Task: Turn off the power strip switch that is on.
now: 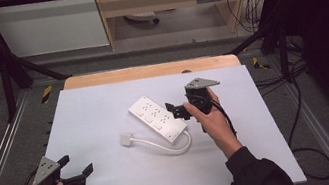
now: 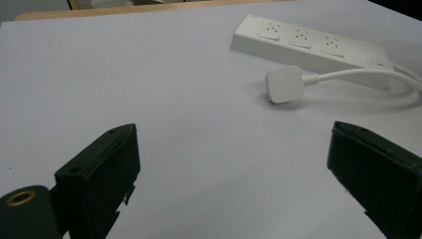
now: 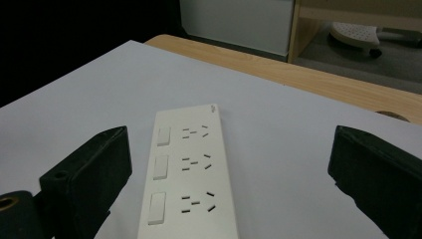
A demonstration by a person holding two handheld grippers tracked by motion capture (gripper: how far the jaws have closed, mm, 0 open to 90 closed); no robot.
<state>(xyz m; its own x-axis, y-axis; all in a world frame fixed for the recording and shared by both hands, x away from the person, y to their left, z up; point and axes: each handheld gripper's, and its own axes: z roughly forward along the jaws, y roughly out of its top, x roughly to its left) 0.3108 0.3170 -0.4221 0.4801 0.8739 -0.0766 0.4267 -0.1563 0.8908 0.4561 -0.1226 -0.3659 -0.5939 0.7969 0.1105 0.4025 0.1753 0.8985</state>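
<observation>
A: Where are the tools, and what state are they in?

B: The right gripper has its jaws spread wide and holds nothing. Just ahead of it, lying between the lines of its two jaws, is a white power strip with three sockets and three switches. The left gripper, also spread wide and empty, hangs low at the near left corner of the white table sheet, well apart from everything.

A: And the plug?

B: The strip's white plug lies ahead of the left gripper and to its right, at the end of a white cord that loops back to the strip.

A: What could go wrong?

B: If the right jaws close off-centre on the smooth casing, the strip will likely skid or swivel. Lifting it could drag the cord and pull the plug away from the left gripper.
</observation>
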